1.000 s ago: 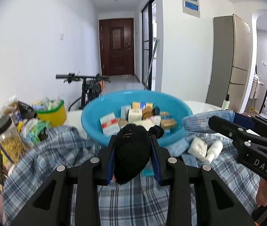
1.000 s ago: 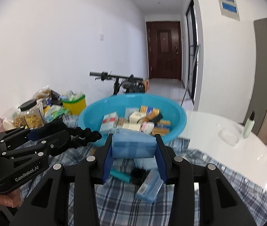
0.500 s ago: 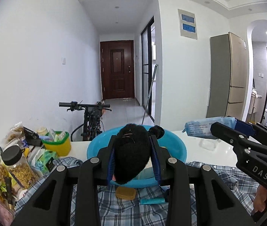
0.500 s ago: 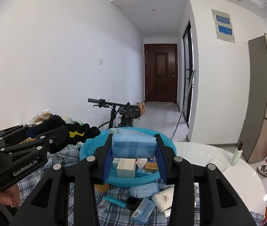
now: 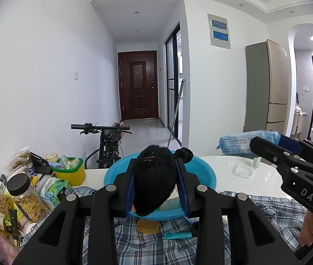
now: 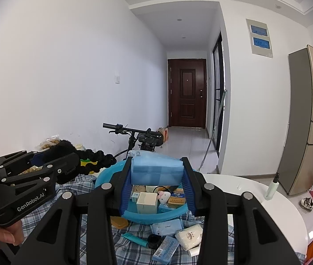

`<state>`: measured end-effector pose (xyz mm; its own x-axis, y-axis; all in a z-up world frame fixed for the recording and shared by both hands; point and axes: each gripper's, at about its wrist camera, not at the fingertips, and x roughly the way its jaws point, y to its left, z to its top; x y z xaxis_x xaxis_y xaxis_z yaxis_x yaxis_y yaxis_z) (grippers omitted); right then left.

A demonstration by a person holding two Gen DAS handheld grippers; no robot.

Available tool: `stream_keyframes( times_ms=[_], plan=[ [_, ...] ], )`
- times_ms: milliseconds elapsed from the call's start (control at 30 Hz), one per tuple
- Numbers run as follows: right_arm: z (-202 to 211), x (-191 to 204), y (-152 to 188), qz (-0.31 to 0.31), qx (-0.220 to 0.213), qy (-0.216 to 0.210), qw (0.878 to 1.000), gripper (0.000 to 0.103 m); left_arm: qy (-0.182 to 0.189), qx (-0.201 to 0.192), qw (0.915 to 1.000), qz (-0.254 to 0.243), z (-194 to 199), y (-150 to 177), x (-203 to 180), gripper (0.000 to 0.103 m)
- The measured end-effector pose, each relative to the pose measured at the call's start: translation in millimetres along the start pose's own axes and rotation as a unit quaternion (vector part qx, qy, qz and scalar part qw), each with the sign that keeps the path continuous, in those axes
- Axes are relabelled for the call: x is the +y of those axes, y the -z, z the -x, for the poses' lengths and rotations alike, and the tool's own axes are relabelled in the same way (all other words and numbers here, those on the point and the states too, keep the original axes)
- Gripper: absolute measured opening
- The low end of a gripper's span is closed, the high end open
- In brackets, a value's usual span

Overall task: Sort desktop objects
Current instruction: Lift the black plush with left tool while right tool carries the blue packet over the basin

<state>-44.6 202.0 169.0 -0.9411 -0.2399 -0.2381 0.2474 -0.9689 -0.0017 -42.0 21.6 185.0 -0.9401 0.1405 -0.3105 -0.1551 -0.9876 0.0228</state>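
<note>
Up they come: the black furry thing (image 5: 154, 176) pinched in the left gripper (image 5: 156, 187) and the blue tissue pack (image 6: 157, 172) clamped in the right gripper (image 6: 157, 187) have both lifted off the checked cloth (image 6: 134, 249), now hovering above the blue basin (image 6: 154, 215), likely ready to drop in.

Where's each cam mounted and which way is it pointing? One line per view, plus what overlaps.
Left wrist: on the left claw, facing down the hallway over the blue basin; own fingers shut on a black fuzzy hair tie; right claw and a hand at right.
Right wrist: on the right claw, same heading, looking into the basin; fingers shut on a blue wipes pack; left claw at left.
Shared: basin, plaid cloth, bicycle, door, fridge, each other's claw.
</note>
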Motion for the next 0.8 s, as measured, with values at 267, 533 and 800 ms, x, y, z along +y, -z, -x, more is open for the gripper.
stream_keyframes(
  times_ms=[267, 533, 800],
  plan=[
    [-5.0, -1.5, -1.2, -0.003, 0.005, 0.002, 1.000, 0.039, -0.003, 0.003, 1.0000, 0.007, -6.5, -1.0, 6.1, 0.035],
    [-20.1, -0.5, -5.6, -0.001, 0.008, -0.002, 1.000, 0.039, -0.004, -0.001, 0.9999, 0.011, -20.7, -9.6, 10.6, 0.035],
    [-49.1, -10.6, -10.6, -0.007, 0.014, 0.007, 1.000, 0.039, 0.000, 0.011, 0.9998, 0.018, -60.8, -20.7, 21.2, 0.035]
  ],
)
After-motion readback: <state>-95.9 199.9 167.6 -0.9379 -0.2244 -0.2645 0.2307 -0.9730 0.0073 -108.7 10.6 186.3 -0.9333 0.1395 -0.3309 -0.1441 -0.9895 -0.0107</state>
